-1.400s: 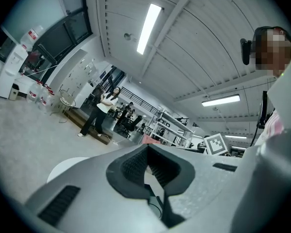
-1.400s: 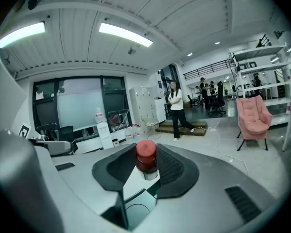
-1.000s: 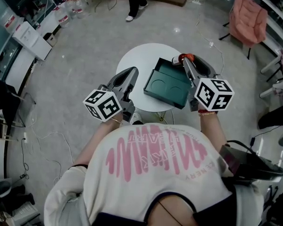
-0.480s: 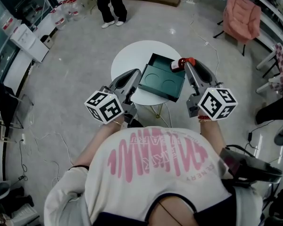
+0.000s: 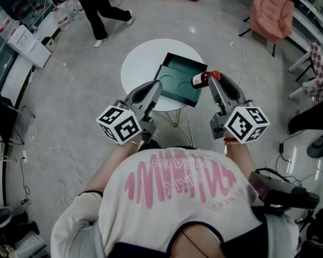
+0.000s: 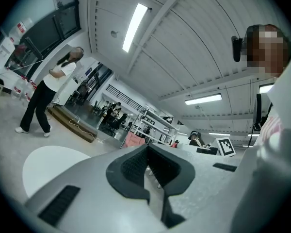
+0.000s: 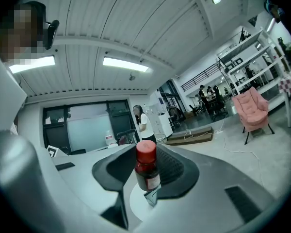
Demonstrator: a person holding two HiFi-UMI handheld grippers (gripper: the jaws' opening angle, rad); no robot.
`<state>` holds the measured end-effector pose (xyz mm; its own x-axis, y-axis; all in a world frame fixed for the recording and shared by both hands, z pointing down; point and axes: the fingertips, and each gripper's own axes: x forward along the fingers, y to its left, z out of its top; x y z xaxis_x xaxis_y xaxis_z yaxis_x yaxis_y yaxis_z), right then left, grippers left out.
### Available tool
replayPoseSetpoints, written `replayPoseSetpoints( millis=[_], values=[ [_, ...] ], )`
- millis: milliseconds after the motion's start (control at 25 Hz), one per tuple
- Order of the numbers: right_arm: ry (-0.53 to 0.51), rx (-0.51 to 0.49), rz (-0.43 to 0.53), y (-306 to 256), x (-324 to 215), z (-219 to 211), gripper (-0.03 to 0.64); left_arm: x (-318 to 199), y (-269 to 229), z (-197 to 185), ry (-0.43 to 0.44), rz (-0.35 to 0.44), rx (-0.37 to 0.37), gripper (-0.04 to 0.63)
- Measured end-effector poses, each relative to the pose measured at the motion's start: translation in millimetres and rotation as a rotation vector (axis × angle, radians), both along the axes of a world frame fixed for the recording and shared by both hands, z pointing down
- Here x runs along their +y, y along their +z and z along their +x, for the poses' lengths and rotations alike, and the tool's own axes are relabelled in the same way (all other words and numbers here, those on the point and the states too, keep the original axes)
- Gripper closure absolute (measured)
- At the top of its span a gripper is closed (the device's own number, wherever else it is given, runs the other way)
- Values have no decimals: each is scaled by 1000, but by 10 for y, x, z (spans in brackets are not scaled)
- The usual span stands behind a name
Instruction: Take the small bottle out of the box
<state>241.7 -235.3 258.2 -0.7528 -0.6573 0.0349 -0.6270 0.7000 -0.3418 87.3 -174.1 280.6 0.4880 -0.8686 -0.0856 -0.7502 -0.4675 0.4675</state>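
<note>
Small bottle (image 5: 199,80) is pinched in the right tool (image 5: 211,78), beside the open green box (image 5: 177,87) on the round white worktop (image 5: 140,63). Left tool (image 5: 155,86), pressed together, hovers at the box's left; a person (image 5: 97,4) stands beyond.

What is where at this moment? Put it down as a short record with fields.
bottle: red cap, clamped in the right hand-held gripper, out of the hollows, by the box's right rim
box: green, open, two round hollows, nothing in them
table: round, white, box on it
left hand-held gripper: shut, empty, at the box's near left side
</note>
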Motion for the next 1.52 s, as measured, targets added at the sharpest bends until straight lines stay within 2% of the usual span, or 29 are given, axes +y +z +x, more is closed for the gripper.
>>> replayPoseSetpoints(
  millis=[320, 800, 1280, 1520],
  values=[
    [43, -34, -19, -3, 124, 7, 490, 113, -7, -44, 53, -13, 11, 588],
    [157, -26, -4, -70, 588, -374, 490, 394, -107, -617, 129, 0, 19, 588],
    [274, 17, -1, -19, 1176, -424, 489, 707, -68, -677, 249, 13, 53, 588],
    [298, 17, -7, 24, 1408, -493, 490, 872, -19, -724, 285, 4, 58, 588]
  ],
)
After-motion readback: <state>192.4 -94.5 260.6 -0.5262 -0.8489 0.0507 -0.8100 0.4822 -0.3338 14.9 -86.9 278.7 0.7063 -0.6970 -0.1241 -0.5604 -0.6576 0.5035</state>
